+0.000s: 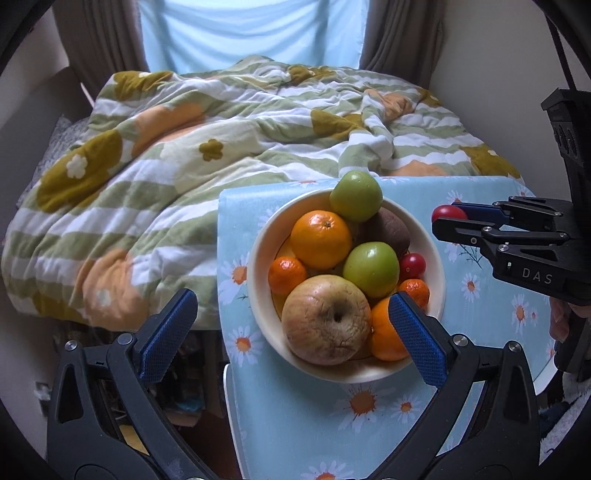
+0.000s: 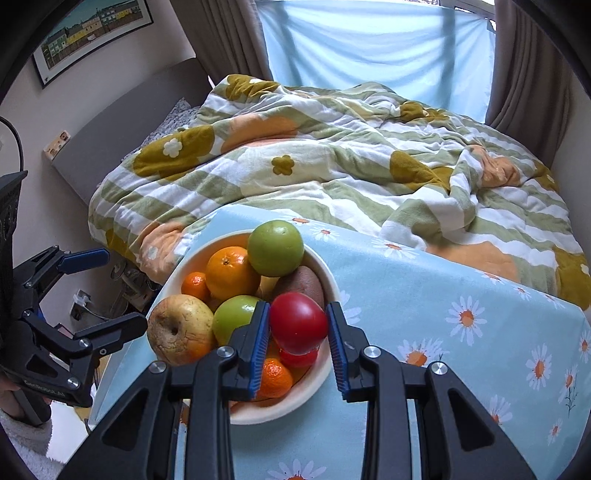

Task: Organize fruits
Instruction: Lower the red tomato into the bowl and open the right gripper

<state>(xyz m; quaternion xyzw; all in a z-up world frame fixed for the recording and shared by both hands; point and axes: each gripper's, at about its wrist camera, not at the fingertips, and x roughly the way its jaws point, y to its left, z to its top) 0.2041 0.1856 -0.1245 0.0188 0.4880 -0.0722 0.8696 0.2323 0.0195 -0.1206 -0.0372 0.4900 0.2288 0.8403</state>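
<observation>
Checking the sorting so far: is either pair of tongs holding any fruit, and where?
The right tongs pinch a red tomato by its two sides; the left tongs hold nothing.

A bedroom in soft daylight. A bed fills most of the space, covered by a rumpled quilt with green and white wavy stripes, mustard patches, peach circles and small flowers. Behind the bed a window is veiled by a pale blue sheer curtain, glowing with light, flanked by heavy taupe drapes. The walls are off-white. On the left wall hangs a framed picture of colourful houses. A grey padded headboard stands against that wall, with a wall socket beside it. In the foreground, a light blue tablecloth printed with daisies.
</observation>
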